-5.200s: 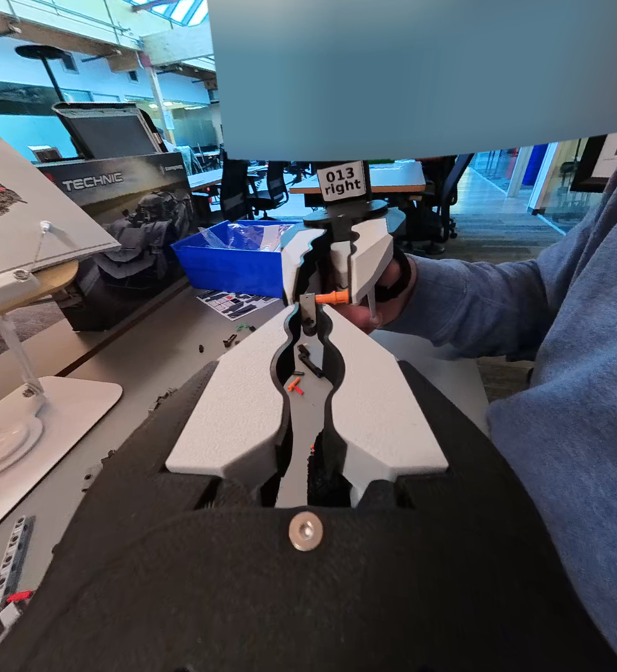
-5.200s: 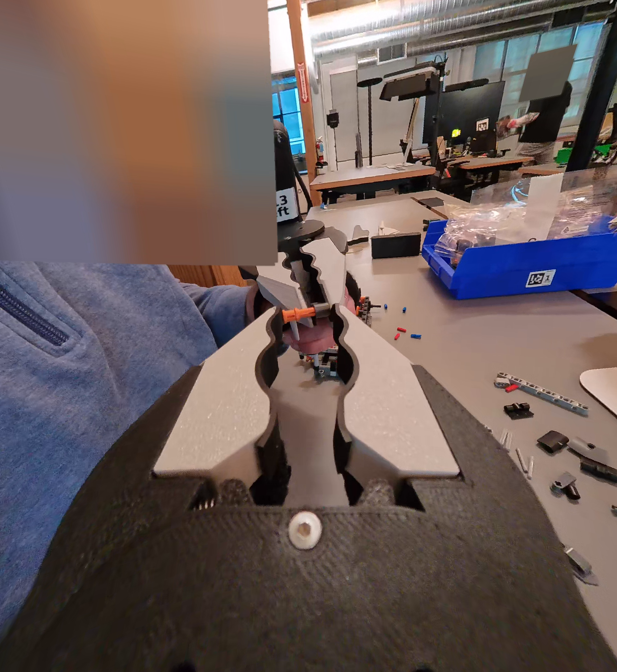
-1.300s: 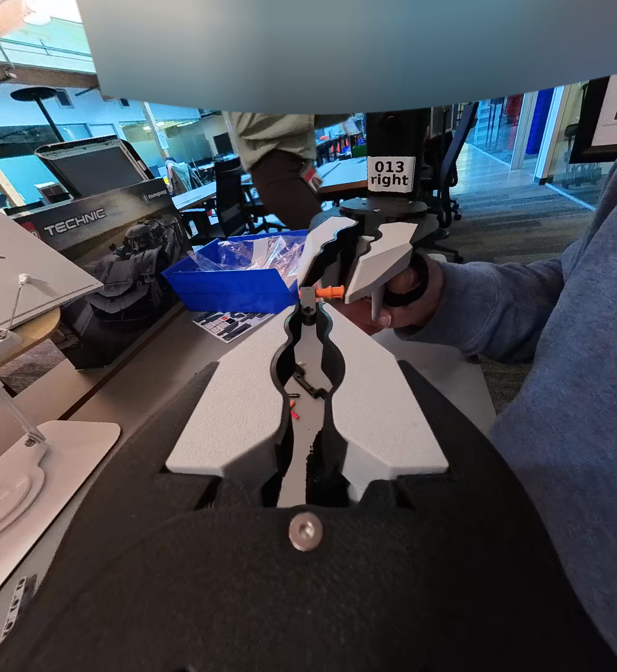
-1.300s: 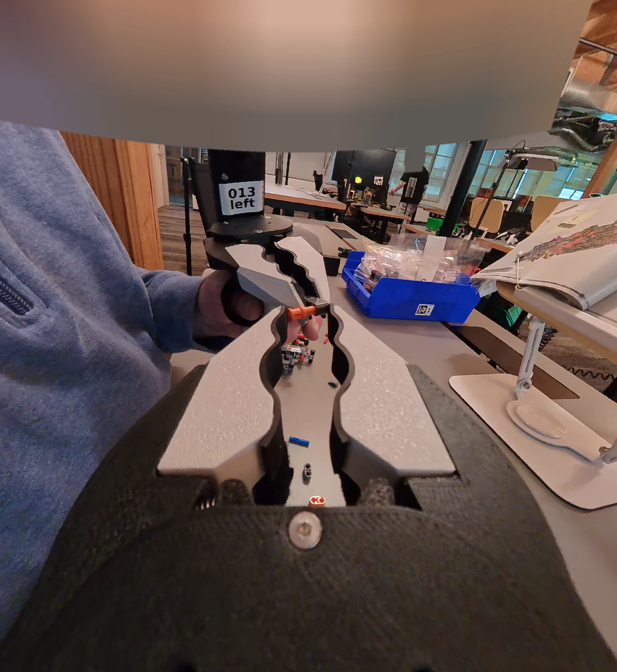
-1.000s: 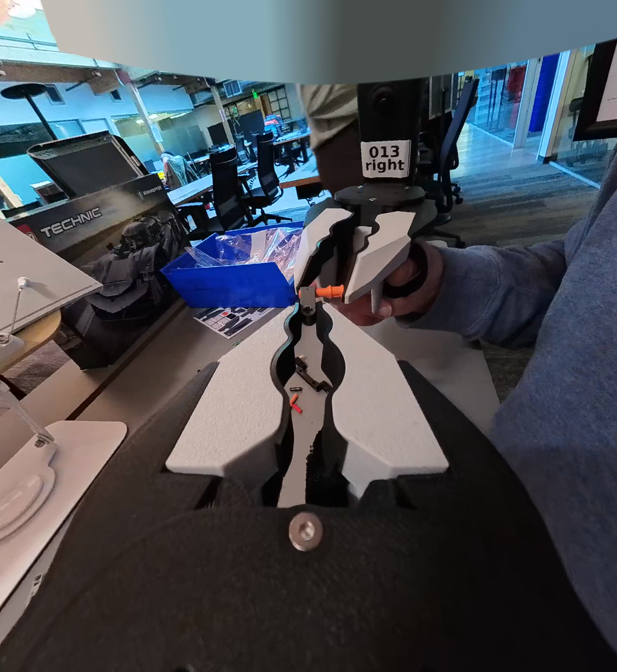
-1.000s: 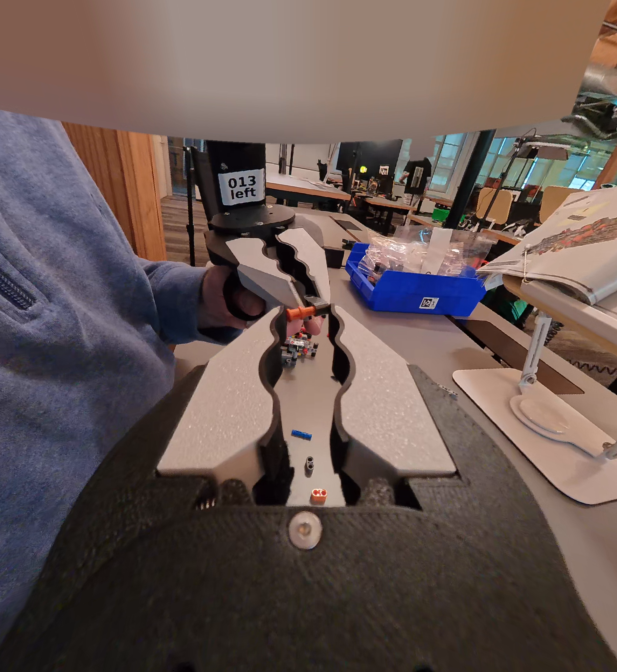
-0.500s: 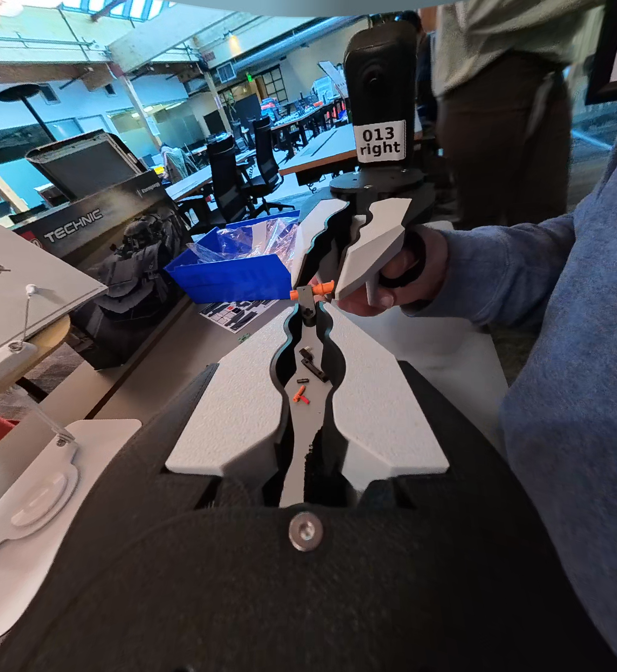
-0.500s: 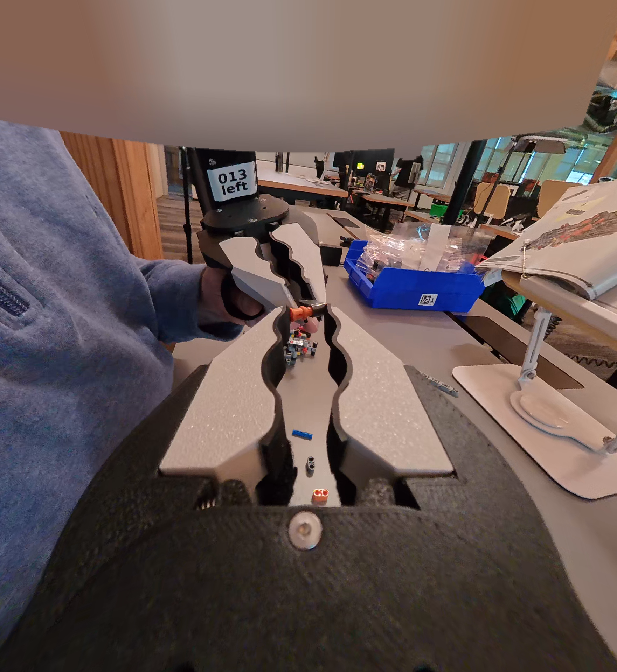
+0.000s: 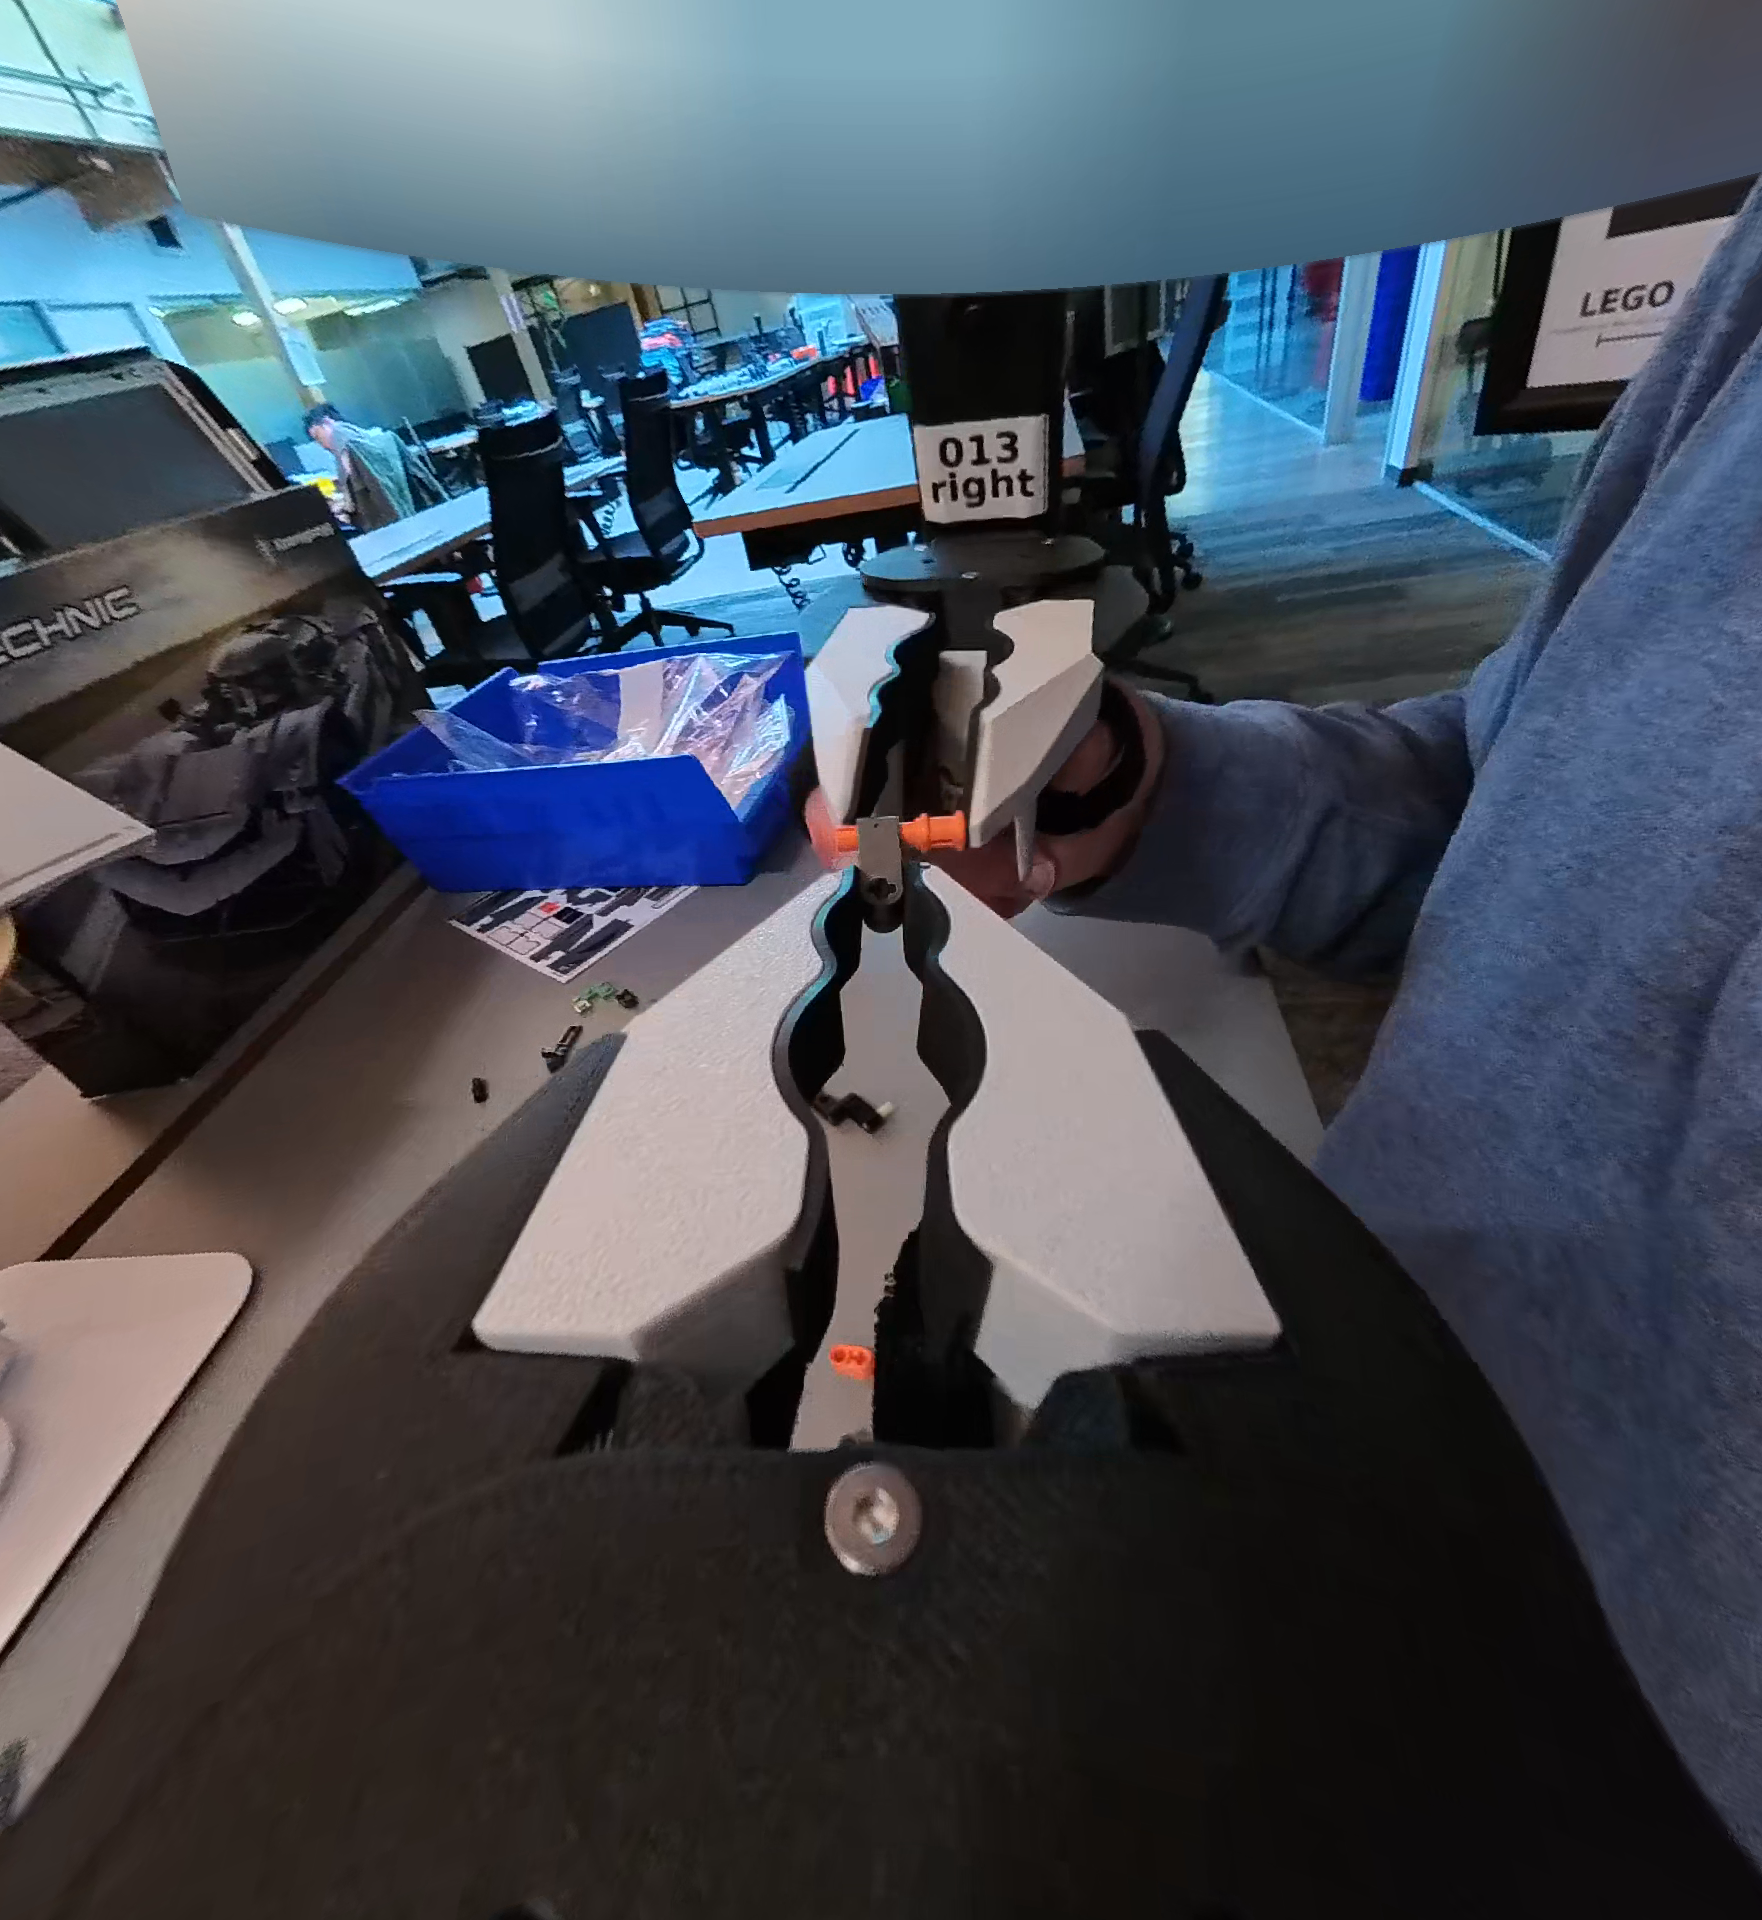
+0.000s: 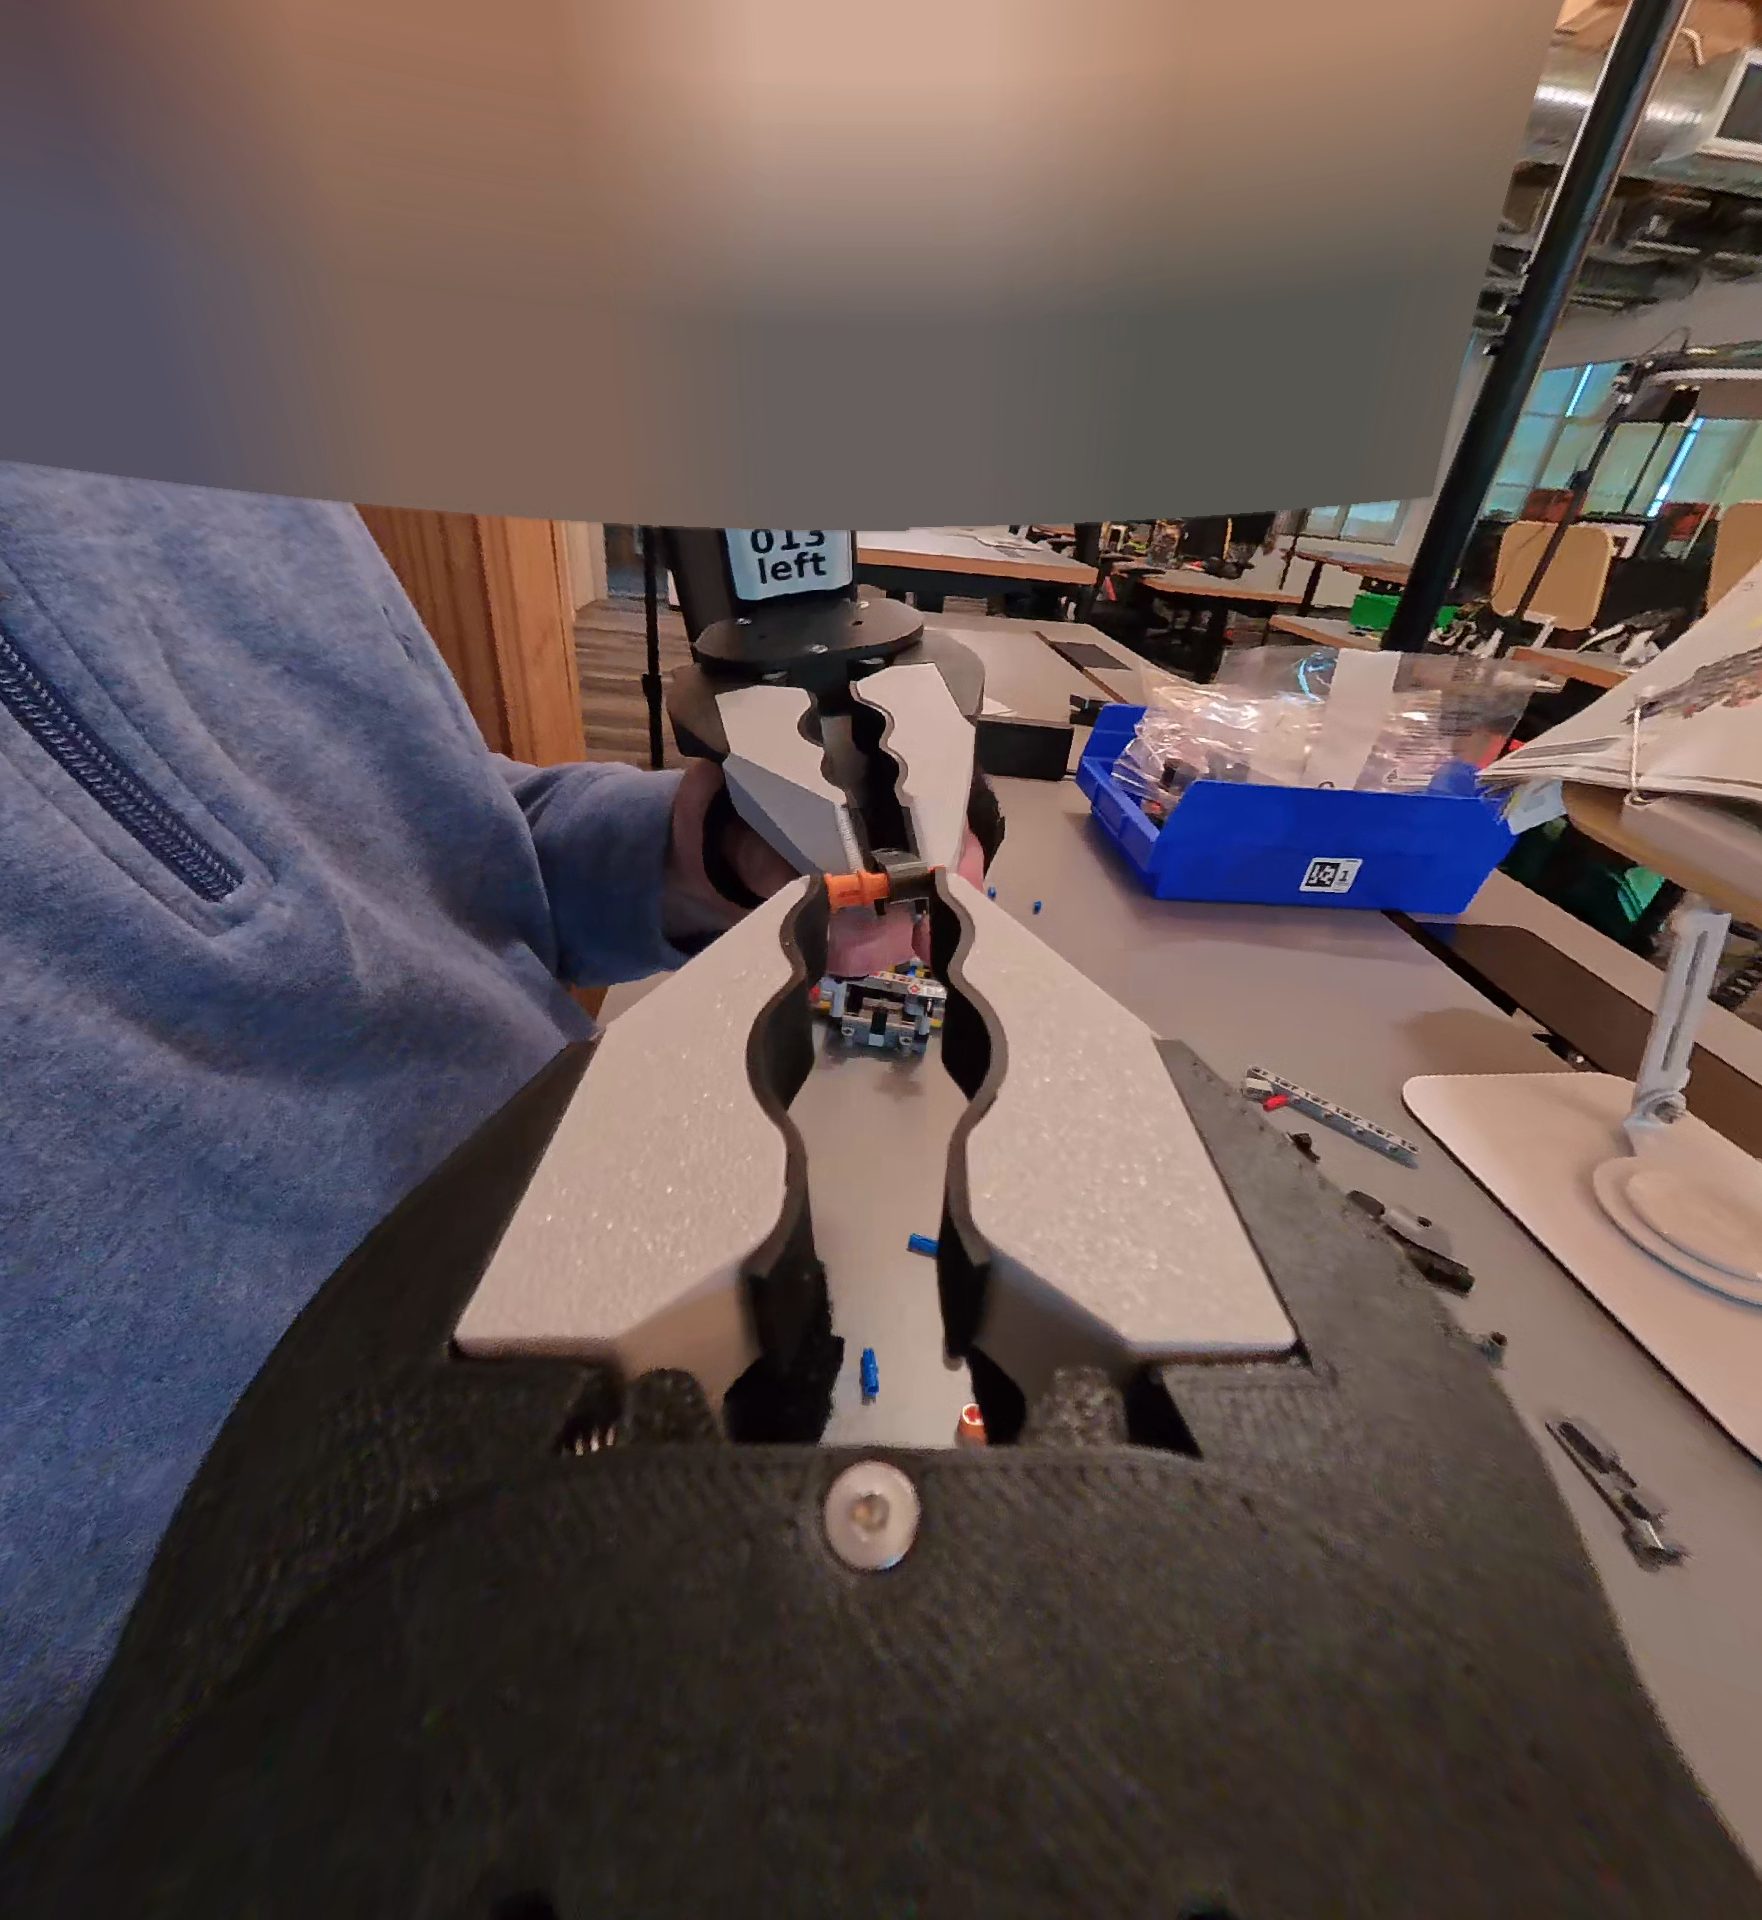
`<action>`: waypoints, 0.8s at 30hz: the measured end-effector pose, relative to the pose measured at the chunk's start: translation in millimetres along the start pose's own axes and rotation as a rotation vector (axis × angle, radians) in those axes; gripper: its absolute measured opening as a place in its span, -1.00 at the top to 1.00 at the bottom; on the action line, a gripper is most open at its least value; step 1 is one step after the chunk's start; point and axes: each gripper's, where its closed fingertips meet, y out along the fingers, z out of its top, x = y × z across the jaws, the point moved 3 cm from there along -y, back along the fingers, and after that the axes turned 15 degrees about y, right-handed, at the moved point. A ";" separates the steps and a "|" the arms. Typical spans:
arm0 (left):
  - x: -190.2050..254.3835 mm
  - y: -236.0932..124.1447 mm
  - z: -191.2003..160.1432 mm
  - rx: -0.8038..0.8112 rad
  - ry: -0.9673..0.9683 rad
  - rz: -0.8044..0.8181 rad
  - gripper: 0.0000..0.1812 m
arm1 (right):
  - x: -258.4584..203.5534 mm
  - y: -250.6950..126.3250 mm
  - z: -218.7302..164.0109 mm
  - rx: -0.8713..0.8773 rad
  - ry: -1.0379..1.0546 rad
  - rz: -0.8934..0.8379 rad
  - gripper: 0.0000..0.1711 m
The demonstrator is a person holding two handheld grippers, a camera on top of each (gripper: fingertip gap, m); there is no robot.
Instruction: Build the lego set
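My two grippers meet tip to tip above the table (image 10: 1220, 997): left gripper (image 9: 881, 896) pinches a small connector piece (image 9: 879, 860), right gripper (image 10: 872, 885) pinches the axle pin (image 10: 853, 886) that passes through that piece. Below the tips on the table sits the part-built lego assembly (image 10: 882, 1013). Loose pins (image 10: 921, 1244) lie nearer me, between my right fingers. Right of that: a long beam (image 10: 1334, 1114), then the stand base (image 10: 1635, 1226) with the instruction book (image 10: 1687, 717) up on it. Parts bin (image 10: 1282, 842) with bags in it sits behind the beam. In the left wrist view the set box (image 9: 181, 727) stands left of the bin, sticker sheet (image 9: 570, 920) lying in front of the bin.
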 end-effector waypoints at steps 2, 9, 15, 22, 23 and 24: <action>1.2 -0.3 -0.3 -0.006 0.003 -0.019 0.94 | -0.9 0.1 -0.8 -0.006 0.001 0.010 0.80; 5.1 1.1 -1.9 -0.031 0.026 -0.040 0.94 | -2.8 0.5 -1.8 -0.018 -0.011 0.013 0.82; 8.0 2.4 -2.2 -0.061 0.067 -0.038 0.94 | -2.7 0.5 -2.2 -0.019 -0.011 -0.005 0.87; 3.7 0.5 -4.6 -0.074 0.061 0.004 0.94 | 0.9 3.8 -2.3 -0.010 -0.001 -0.035 0.86; 3.1 -0.8 -4.4 -0.065 0.043 0.013 0.94 | 1.6 4.9 -1.9 -0.007 0.012 -0.040 0.85; 2.1 -1.9 -5.0 -0.064 0.037 0.032 0.94 | 3.9 5.9 -1.2 -0.003 0.012 -0.064 0.81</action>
